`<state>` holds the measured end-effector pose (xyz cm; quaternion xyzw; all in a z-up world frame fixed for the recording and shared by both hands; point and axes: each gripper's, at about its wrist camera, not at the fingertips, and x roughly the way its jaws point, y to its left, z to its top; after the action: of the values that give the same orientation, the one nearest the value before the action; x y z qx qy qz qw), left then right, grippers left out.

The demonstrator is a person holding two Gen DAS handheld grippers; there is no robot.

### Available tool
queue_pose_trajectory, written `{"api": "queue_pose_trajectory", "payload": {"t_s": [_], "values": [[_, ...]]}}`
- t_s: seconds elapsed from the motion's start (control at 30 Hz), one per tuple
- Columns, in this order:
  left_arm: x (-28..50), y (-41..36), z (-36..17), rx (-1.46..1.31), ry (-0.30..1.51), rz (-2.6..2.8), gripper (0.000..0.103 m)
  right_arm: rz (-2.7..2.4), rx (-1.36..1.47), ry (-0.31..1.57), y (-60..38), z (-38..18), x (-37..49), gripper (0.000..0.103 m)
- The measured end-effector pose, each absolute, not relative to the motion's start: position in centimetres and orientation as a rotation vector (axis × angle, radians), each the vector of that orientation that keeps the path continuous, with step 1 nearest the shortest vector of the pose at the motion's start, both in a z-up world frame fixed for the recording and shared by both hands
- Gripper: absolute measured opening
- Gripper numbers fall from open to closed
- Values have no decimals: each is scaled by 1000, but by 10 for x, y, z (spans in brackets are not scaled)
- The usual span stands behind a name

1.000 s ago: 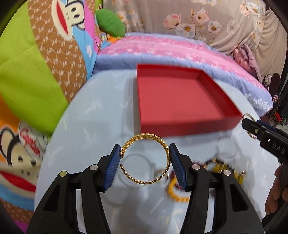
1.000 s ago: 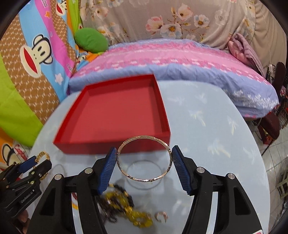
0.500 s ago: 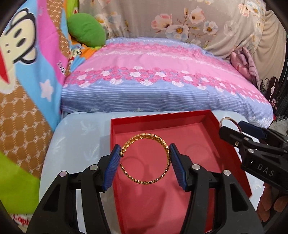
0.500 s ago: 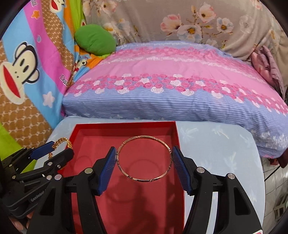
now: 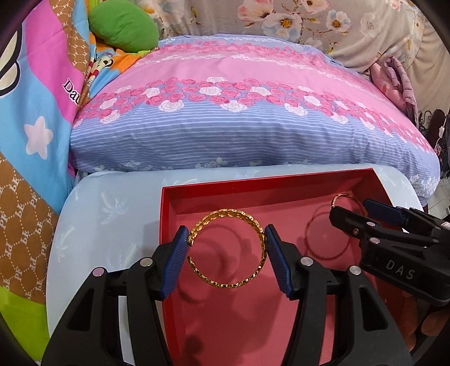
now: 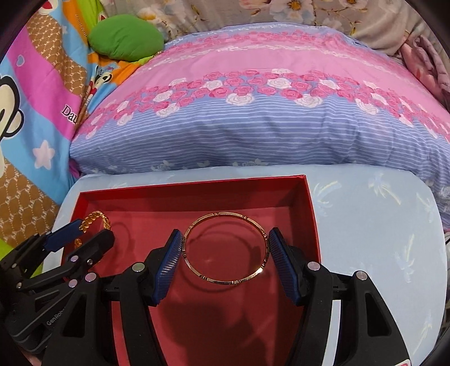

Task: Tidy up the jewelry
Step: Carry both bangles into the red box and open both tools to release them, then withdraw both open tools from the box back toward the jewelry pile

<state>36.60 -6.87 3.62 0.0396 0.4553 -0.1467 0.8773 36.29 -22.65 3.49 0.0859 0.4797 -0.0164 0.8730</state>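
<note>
My left gripper (image 5: 225,239) is shut on a textured gold bangle (image 5: 229,213), pads pressing its two sides. It hangs over the left half of the open red box (image 5: 253,187), casting a ring shadow on the floor. My right gripper (image 6: 225,239) is shut on a thin rose-gold bangle (image 6: 225,282) over the box's right half (image 6: 197,181). Each gripper shows in the other's view: the right one (image 5: 365,214) at the right edge with its thin bangle (image 5: 346,197), the left one (image 6: 84,233) at the lower left with its gold bangle (image 6: 95,218).
The box sits on a light-blue table (image 5: 112,211) with a rounded far edge. A pink-and-blue floral pillow (image 5: 239,112) lies right behind it, with a green cushion (image 5: 123,26) and a cartoon blanket (image 5: 33,126) on the left. A person's fingers (image 5: 427,323) hold the right gripper.
Both grippers have moved forward from the near part of the table to above the inside of the red box, each still holding its bangle. The loose jewellery on the table has left the views.
</note>
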Motion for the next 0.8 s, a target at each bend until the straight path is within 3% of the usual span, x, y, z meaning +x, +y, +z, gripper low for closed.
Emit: {"api": "queue_pose_trajectory", "payload": {"t_s": [0.07,0.2,0.8], "values": [[365,-72,36,104,946,-313,54,-40,169,996,-224,35,362,61],[361,-80,37,168,926,-296,67,-73,158,992,-225,33,357,63],[326,-64,43,59,939,-262,67,-88,158,926,-225,60,311,63]]}}
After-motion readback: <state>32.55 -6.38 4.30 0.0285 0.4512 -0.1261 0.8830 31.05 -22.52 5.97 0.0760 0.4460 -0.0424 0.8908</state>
